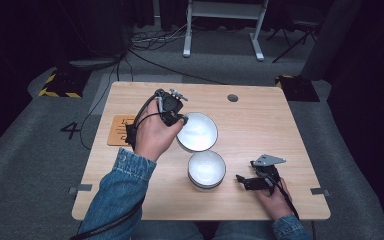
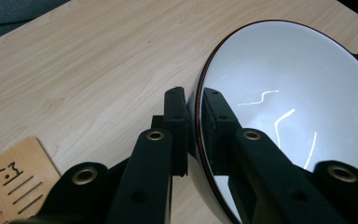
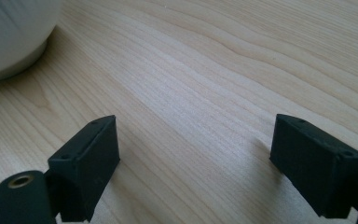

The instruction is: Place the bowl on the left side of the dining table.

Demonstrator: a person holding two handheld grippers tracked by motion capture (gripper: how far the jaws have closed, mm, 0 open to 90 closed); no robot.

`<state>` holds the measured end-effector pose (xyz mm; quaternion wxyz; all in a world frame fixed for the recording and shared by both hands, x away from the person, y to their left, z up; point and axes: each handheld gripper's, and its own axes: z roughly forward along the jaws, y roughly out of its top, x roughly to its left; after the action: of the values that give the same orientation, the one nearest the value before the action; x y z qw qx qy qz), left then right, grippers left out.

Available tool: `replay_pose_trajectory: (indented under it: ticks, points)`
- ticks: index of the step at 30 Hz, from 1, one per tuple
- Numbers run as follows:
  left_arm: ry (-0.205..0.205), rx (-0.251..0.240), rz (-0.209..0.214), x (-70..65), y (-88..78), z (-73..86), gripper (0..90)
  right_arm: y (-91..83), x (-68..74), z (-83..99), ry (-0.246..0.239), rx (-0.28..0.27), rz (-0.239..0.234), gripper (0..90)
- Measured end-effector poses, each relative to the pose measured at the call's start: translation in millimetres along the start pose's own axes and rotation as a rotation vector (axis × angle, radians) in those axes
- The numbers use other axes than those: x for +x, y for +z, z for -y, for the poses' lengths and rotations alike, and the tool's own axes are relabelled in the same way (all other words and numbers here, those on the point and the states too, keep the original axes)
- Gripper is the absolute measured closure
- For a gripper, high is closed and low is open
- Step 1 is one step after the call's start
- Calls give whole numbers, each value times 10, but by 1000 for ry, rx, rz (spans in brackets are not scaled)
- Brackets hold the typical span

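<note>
**A:** High view: the left tongs [image 1: 172, 107] have pinched the rim of the far bowl [image 1: 198, 132] and it's tipped up over the counter [image 1: 260, 125]. A second bowl [image 1: 206, 169] sits just beside it, nearer the person. The right tongs [image 1: 250, 181] rest low on the wood, spread apart.

**B:** Left gripper view confirms it: one jaw outside the tilted bowl [image 2: 284, 93], one inside, clamped on the dark rim. Wooden coaster [image 2: 14, 182] at the corner.

**A:** Right gripper view: jaws wide, nothing between them, the near bowl's foot [image 3: 9, 42] off to the side.

**B:** My guess is it's getting stacked. Keep the squeeze firm, since glazed rims slip, and lower it level and centred.
</note>
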<state>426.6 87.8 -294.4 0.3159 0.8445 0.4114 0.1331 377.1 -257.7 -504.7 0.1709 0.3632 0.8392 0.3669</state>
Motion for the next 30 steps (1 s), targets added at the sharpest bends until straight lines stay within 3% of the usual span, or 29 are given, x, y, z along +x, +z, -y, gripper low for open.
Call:
replay_pose_trajectory:
  ticks: [8,12,18,23,30]
  points:
    - [-40,10,-27,215,-11,-24,818,0,2,-1,3,-1,-1,155]
    - [-100,1,-36,334,-9,-39,818,0,2,-1,3,-1,-1,155]
    - [-129,19,-63,503,47,-96,818,0,1,-1,3,0,0,155]
    - [-182,-1,-70,613,64,-110,818,0,-9,2,-11,1,5,155]
    - [-209,15,-89,749,95,-151,818,-1,2,-1,1,0,1,156]
